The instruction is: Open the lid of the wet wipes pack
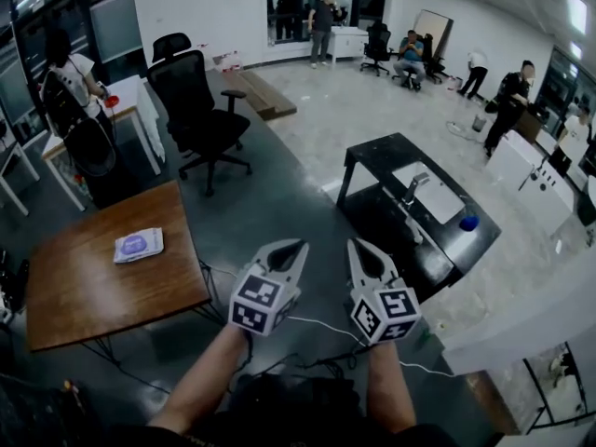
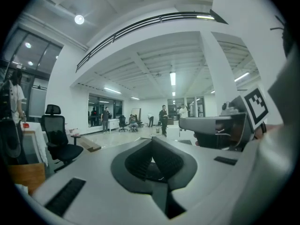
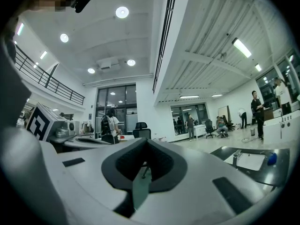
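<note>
Two hand-held grippers hang over the dark floor (image 1: pixel 270 203), off the right edge of the brown wooden table (image 1: pixel 93 291). We read both the left gripper (image 1: pixel 293 250) and the right gripper (image 1: pixel 358 248) as fully closed, jaws pressed together on nothing. The pale, flat rectangular wet wipes pack (image 1: pixel 138 245) lies on the table's right half, well apart from both tools and to their left. Its long axis runs roughly along the table's long edge. We judge the left gripper nearer; both point ahead, past the pack. Its lid cannot be made out.
</note>
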### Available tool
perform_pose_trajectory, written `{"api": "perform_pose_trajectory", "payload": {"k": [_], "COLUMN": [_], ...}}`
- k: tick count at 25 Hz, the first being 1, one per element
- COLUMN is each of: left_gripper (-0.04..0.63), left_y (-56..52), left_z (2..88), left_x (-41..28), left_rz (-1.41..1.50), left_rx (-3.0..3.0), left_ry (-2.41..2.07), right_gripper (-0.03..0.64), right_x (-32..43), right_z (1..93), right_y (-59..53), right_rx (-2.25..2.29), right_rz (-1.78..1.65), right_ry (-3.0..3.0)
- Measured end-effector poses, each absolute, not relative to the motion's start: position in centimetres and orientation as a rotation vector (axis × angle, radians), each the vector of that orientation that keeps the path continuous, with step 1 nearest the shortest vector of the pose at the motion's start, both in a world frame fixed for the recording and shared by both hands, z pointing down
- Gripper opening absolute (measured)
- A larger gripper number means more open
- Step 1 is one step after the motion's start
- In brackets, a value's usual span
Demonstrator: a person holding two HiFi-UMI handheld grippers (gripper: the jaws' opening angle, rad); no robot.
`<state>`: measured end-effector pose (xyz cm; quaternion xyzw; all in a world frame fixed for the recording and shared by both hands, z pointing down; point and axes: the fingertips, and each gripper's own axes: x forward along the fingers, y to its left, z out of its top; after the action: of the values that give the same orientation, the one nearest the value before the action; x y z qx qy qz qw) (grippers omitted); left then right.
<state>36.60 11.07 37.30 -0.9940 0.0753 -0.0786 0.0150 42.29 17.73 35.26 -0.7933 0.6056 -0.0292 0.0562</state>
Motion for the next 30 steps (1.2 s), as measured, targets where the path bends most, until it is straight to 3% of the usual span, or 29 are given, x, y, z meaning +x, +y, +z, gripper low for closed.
{"api": "perform_pose_trajectory", "payload": {"k": [17, 30], "left_gripper": [0.006, 0.006], "left_y": [0.3, -6.1], "left_z": [38.9, 42.0], "left_x": [18.2, 6.6], "left_rz": [-0.344, -0.393], "left_rx": [-2.939, -2.879], "left_ry": [1.053, 1.383], "right_gripper": [0.011, 0.011], "right_x": [27.0, 16.1], "right_z": [37.4, 39.8], "right_y": [3.9, -3.6], "right_rx": [-1.883, -1.655], "right_rz": [-0.144, -0.202], "right_ry": [2.466, 2.723]}}
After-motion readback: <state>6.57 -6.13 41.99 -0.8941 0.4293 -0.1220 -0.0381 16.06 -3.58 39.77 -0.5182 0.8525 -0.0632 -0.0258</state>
